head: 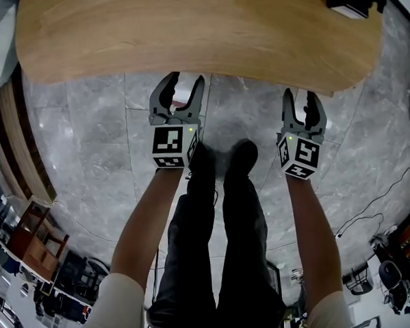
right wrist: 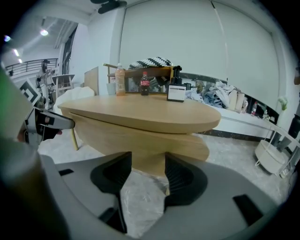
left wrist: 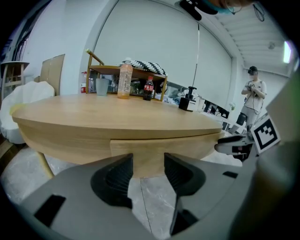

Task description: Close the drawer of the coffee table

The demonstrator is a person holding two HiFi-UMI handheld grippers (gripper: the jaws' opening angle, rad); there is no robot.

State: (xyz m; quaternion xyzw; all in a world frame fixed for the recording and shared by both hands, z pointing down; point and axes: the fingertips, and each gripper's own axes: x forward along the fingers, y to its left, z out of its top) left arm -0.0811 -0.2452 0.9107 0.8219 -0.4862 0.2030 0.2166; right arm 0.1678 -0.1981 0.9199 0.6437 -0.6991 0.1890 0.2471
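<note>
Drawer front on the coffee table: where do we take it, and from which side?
The drawer front shows no handle or lip, just a flat wooden panel under the tabletop, so a pinch looks unworkable. Probably best: come straight at its face from the person's side and press left tool and right tool, both open and empty, against it, spaced apart.

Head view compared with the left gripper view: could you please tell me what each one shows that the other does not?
Only the head view shows the person's legs. Only the left gripper view shows the drawer front, an orange drink bottle, a cola bottle and a standing person. Both show the coffee table, the open, empty left tongs and the right tongs.
</note>
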